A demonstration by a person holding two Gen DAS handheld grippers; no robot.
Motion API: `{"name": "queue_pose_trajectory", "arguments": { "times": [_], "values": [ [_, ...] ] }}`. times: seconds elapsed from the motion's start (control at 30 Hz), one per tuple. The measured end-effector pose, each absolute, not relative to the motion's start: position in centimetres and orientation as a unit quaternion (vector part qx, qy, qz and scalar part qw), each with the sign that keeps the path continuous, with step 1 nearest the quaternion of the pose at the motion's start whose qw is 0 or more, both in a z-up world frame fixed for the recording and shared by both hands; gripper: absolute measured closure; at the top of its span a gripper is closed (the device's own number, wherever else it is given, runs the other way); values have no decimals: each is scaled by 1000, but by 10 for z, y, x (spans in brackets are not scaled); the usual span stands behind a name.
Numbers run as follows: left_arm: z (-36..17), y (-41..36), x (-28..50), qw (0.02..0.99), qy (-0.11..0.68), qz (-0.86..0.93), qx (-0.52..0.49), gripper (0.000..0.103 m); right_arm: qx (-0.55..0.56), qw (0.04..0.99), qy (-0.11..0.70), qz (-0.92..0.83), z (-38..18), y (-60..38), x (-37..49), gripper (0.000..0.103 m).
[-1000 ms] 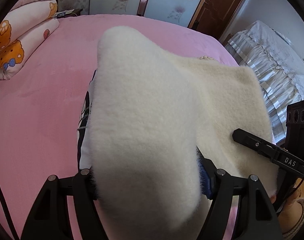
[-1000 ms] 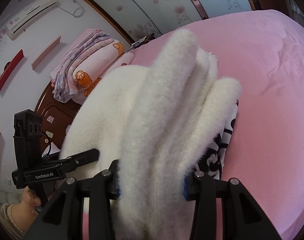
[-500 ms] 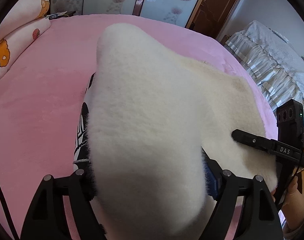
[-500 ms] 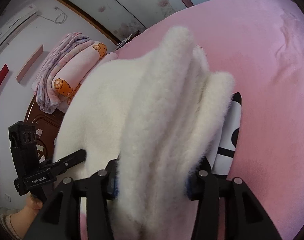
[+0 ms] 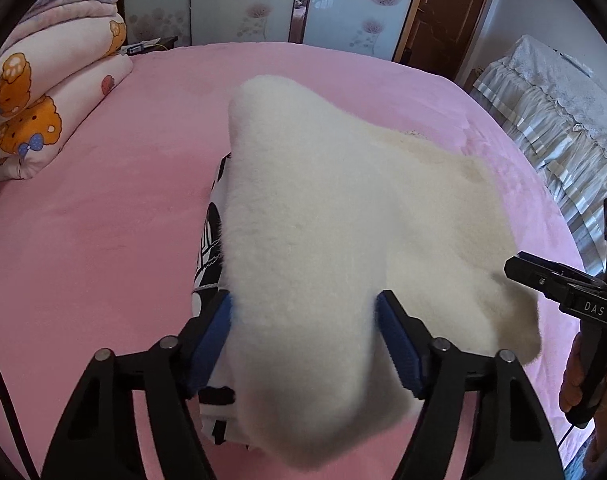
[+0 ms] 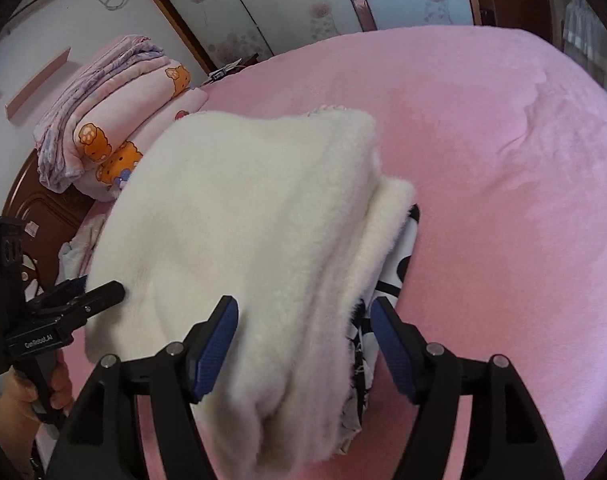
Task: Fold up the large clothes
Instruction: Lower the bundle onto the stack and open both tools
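Observation:
A large white fleece garment with a black-and-white printed outer side lies folded on the pink bed. My left gripper is open, its blue pads either side of a thick fold of fleece that sags between them. My right gripper is open too, jaws wide around the other end of the garment, with the printed side at its right. Each gripper shows at the edge of the other's view: the right one and the left one.
Folded pink cartoon quilts are stacked at the bed's left end, also in the right wrist view. A lace-covered piece of furniture stands beyond the bed's right side. Sliding floral doors are behind. A wooden headboard is at left.
Both grippers have opened and let go of the fleece. The raised folds have dropped and spread flatter on the bed. Both grippers have pulled back a little.

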State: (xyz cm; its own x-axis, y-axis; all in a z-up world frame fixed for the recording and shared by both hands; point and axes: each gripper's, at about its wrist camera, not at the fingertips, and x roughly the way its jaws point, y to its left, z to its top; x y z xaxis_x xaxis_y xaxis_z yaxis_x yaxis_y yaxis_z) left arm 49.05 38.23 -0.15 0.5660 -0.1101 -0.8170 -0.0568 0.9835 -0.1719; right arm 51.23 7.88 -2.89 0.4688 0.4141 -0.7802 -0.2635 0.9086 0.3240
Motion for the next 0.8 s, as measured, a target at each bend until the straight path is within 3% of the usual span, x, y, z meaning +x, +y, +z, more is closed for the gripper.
{"name": "queue_pose_trajectory", "arguments": {
  "times": [0.07,0.17,0.23,0.33,0.47,0.53,0.7,0.8],
  "values": [
    [6,387,482,877,467,-9,-113,53,73,861,461,204,-18,80,503,35],
    [23,390,469,880,453,-3,-144,73,74,863,446,224,-3,90,491,50],
    [35,387,460,888,435,-8,-153,73,72,860,443,243,3,102,486,66],
    [44,371,458,895,421,-30,-147,73,50,857,446,254,3,122,483,78],
    [23,352,474,882,458,-26,-108,85,24,856,465,224,-16,132,487,85],
    [11,350,478,876,472,-11,-95,92,6,859,471,201,-25,130,488,102],
    [-6,359,482,868,485,1,-105,102,-2,854,484,193,-41,123,489,103],
    [-14,363,483,866,487,-3,-112,102,-4,854,483,192,-49,124,490,103]
  ]
}}
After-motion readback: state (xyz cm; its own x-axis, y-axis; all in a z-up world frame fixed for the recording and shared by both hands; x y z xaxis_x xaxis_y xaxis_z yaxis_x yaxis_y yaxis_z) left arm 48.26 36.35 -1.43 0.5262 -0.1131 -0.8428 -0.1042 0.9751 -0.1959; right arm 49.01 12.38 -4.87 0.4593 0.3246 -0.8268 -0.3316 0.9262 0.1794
